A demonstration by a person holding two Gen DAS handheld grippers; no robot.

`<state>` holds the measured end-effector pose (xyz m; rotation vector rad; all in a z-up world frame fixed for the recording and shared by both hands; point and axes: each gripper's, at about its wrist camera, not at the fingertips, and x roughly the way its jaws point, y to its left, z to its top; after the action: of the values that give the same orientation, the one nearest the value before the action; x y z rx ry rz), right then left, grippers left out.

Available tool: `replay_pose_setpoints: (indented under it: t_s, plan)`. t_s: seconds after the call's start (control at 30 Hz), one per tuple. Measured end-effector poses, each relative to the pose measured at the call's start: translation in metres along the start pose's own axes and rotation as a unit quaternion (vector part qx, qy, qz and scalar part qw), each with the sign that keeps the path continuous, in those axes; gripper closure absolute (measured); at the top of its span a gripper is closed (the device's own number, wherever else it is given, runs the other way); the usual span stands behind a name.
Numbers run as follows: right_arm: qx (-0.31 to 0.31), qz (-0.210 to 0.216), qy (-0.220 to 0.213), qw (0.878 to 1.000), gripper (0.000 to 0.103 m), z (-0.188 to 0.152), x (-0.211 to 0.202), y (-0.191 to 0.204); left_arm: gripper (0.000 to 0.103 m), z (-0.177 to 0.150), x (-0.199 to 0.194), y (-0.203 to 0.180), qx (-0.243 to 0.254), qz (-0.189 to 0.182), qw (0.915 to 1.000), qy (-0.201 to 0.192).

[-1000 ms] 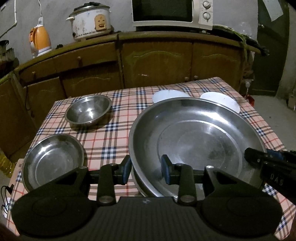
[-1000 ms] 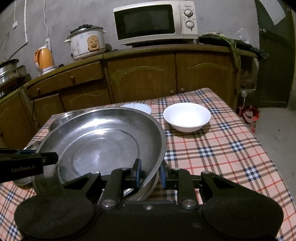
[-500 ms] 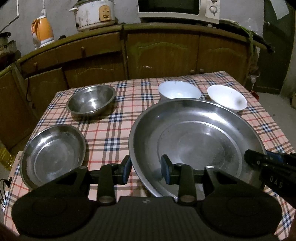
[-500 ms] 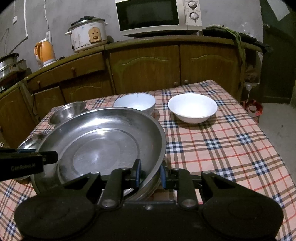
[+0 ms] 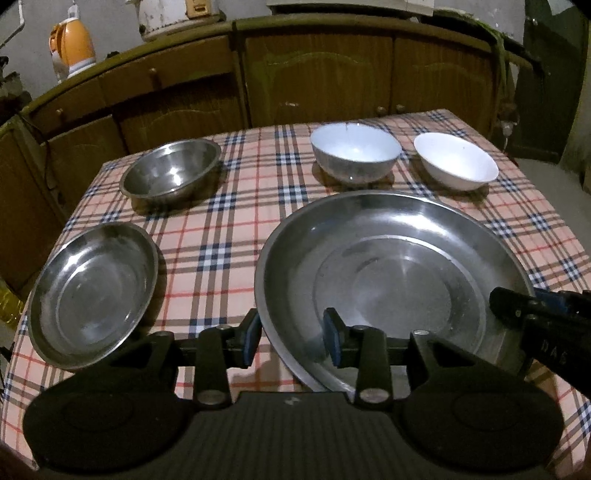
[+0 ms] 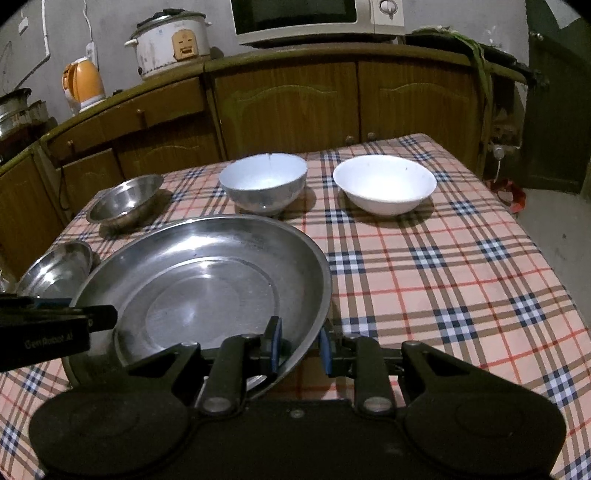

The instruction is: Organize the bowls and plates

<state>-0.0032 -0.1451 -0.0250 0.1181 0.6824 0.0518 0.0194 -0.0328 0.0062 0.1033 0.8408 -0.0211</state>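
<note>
A: Counting the items on the bench (image 6: 461,280): how many are there of each?

B: Five vessels stand on the checked cloth. One large steel pan (image 5: 391,273), one smaller steel plate (image 5: 92,291), one steel bowl (image 5: 171,171), one grey bowl (image 5: 354,153) and one white bowl (image 5: 456,162). The three bowls form the far row; the steel plate lies at the near left, apart from the pan.

A: State of the two hand-held grippers?

B: The left hand-held gripper (image 5: 291,338) straddles the near-left rim of the large steel pan, one blue pad outside the rim and one inside the pan. A gap shows at the inner pad, so whether it clamps cannot be told. The right hand-held gripper (image 6: 298,345) straddles the near-right rim the same way, its pads close about the wall and clamped on it.

A: Position of the pan?

B: Near centre of the bench, just in front of the grey bowl. Whether its base touches the cloth cannot be told. Each hand-held gripper is visible at the edge of the other's view.

A: Background count?

B: One microwave (image 6: 314,18), one rice cooker (image 6: 168,42), one orange kettle (image 6: 83,83).
</note>
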Motion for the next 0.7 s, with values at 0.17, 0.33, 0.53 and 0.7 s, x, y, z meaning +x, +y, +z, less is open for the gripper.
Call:
replay_pose_setpoints:
  t_s: [0.17, 0.33, 0.53, 0.7]
  plan:
    - [0.0, -0.002, 0.01, 1.0, 0.075, -0.007, 0.004, -0.001, 0.067, -0.006, 0.005, -0.003, 0.006, -0.001, 0.9999, 0.013]
    - [-0.001, -0.002, 0.018, 1.0, 0.075, -0.009, 0.007, -0.003, 0.067, -0.009, 0.012, -0.004, 0.009, -0.001, 0.9997, 0.024]
    - [-0.005, -0.001, 0.017, 1.0, 0.075, -0.007, 0.014, -0.002, 0.067, -0.007, 0.019, -0.005, 0.011, 0.003, 0.9996, 0.024]
    - [-0.007, -0.001, 0.016, 1.0, 0.075, -0.001, 0.025, -0.003, 0.067, -0.001, 0.026, -0.007, 0.018, 0.012, 0.9996, 0.017]
